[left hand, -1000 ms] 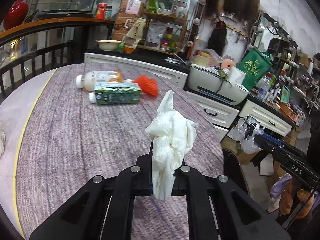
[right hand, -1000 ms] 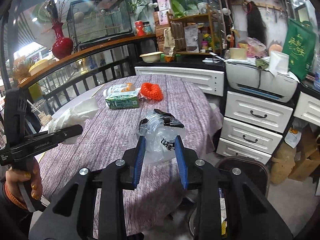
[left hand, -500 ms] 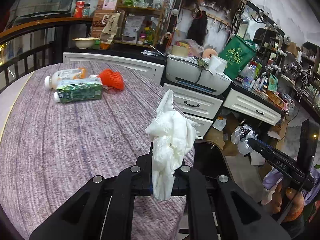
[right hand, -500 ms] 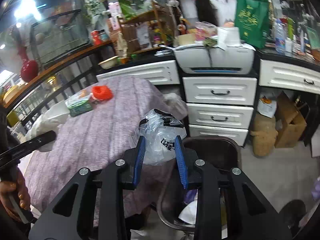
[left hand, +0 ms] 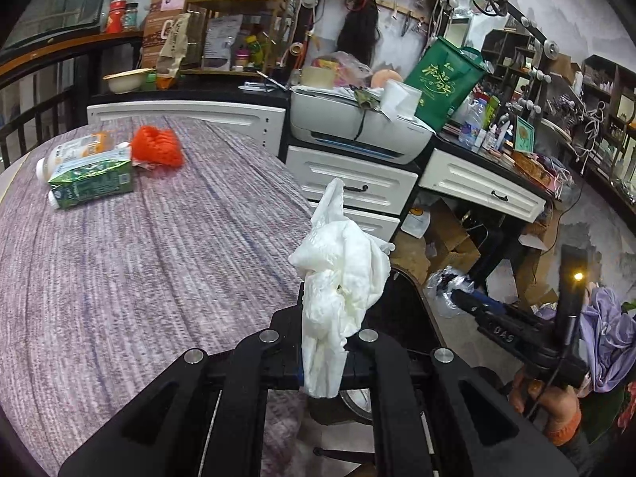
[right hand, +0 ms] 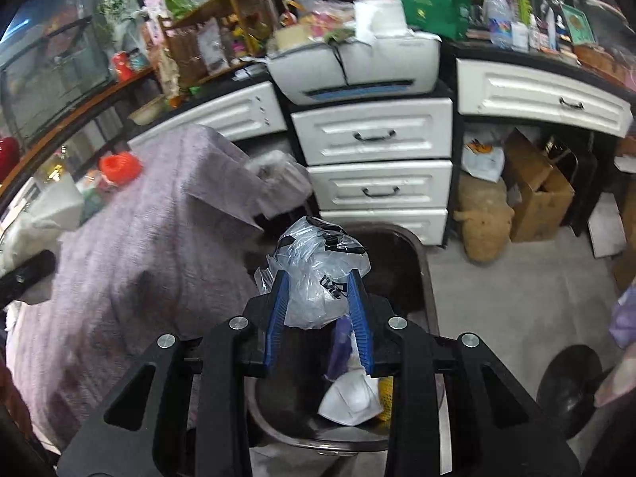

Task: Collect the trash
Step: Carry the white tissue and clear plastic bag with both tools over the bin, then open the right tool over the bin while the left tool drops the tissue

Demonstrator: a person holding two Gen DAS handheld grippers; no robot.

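Observation:
My left gripper [left hand: 324, 351] is shut on a crumpled white tissue [left hand: 342, 274], held over the right edge of the purple table [left hand: 139, 262]. My right gripper [right hand: 320, 302] is shut on a clear crumpled plastic bag [right hand: 318, 274] with black print, hanging above the dark brown trash bin [right hand: 421, 262], which holds white and purple rubbish. In the left wrist view the right gripper [left hand: 457, 292] with its bag shows low at the right. A green carton [left hand: 91, 183], a white bottle [left hand: 75, 151] and an orange net [left hand: 157, 147] lie at the table's far left.
White drawers [right hand: 377, 159] with a printer [right hand: 357, 63] on top stand just behind the bin. Cardboard boxes [right hand: 536, 187] and a sack sit on the floor to the right. A black round base [right hand: 572, 385] is near the right edge. Cluttered shelves line the back.
Both grippers moved right, off the table toward the bin. The right gripper sank and tipped down until the bin's inside lies under its bag. The tissue and bag stay gripped.

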